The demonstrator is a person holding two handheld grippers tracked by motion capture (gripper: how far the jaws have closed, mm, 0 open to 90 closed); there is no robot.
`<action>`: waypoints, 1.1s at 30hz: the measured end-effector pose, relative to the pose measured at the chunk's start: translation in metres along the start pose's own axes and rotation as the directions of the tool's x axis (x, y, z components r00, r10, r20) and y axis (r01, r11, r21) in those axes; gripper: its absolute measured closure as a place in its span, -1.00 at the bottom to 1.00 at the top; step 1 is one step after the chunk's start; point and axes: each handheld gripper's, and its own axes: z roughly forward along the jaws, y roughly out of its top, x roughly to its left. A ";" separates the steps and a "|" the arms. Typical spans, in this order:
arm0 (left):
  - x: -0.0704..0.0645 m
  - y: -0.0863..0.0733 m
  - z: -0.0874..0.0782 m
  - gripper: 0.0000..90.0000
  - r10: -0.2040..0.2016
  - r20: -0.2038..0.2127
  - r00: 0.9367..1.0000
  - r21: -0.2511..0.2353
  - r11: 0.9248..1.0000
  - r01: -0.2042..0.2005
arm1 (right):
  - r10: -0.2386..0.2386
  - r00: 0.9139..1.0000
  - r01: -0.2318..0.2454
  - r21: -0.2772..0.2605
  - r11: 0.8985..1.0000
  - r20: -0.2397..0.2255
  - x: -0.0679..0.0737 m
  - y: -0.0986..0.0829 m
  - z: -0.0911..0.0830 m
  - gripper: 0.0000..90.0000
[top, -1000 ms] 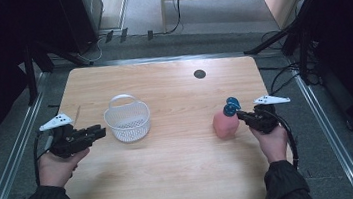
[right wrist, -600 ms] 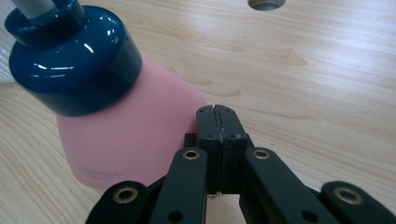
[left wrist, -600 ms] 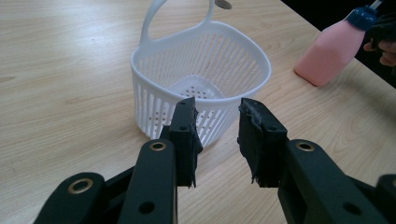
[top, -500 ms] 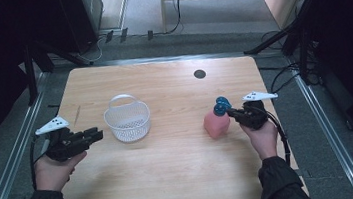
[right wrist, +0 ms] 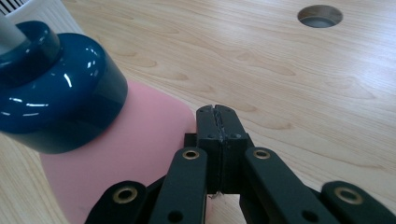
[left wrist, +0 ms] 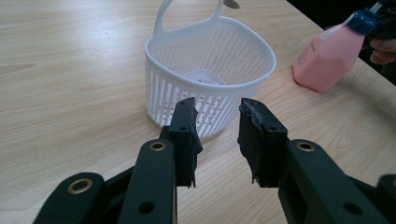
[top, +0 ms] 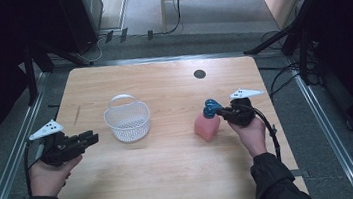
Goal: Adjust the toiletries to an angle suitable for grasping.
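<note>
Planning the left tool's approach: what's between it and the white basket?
Only bare wood tabletop lies between the open left tool and the white basket, as the left gripper view shows; the high view agrees.

A light wooden table [top: 162, 81] with a round hole [top: 200, 74] stood on grey floor [top: 318, 128]. Dark stands [top: 302, 30] flanked it, and cables [top: 282, 75] trailed.

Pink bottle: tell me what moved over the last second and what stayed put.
The pink bottle slid left across the table toward the white basket, pushed by the shut right claw beside its blue cap. The open left claw edged slightly nearer the person. The basket stayed put.
</note>
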 end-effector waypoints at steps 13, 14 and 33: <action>0.002 0.003 0.005 0.39 -0.009 0.018 1.000 0.013 1.000 0.009 | -0.008 1.000 0.008 -0.004 1.000 0.024 0.006 0.005 -0.005 0.79; 0.002 0.004 0.007 0.34 -0.011 0.016 1.000 0.020 1.000 0.010 | 0.001 1.000 0.000 -0.024 1.000 0.032 0.006 0.005 -0.010 0.78; 0.001 0.018 0.032 0.11 0.027 0.059 0.998 0.049 0.998 -0.030 | 0.024 0.999 -0.016 -0.165 0.986 0.044 0.033 0.001 -0.060 0.40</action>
